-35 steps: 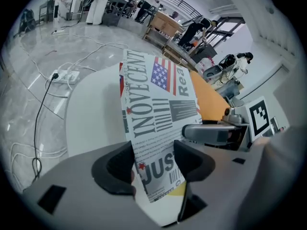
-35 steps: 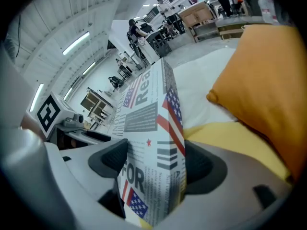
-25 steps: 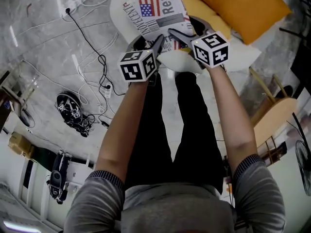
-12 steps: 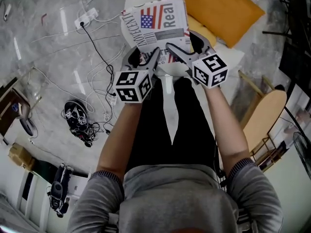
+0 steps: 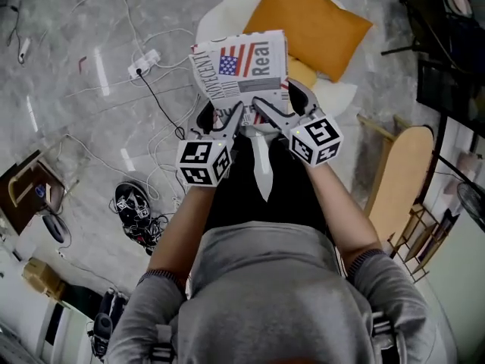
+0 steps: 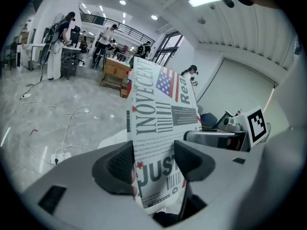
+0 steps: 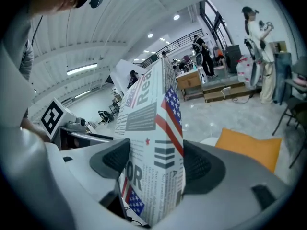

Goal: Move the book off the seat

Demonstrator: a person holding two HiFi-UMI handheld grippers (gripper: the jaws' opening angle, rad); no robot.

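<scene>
The book (image 5: 242, 70) is held by both tools at its lower end. The left tool (image 5: 221, 120) is clamped on the book's left part and the right tool (image 5: 282, 106) on its right part. Each gripper view shows printed cover filling the gap between the pads, so the jaws stand wide but are gripping, not empty. The book stands nearly upright with its flag print uppermost.

Taking the white seat (image 5: 220, 14) as the mark, the book hangs in the air over the seat's near edge and appears to touch no part of it. The orange cushion (image 5: 307, 25) lies on the seat beyond the book.

As I judge it, the pick-up and lift are done and the book is already off the seat surface. What is left is to carry it sideways away from the seat and set it down. No table shows, only floor beside the seat, strewn with cables (image 5: 151, 89), so the landing place is still unsettled
</scene>
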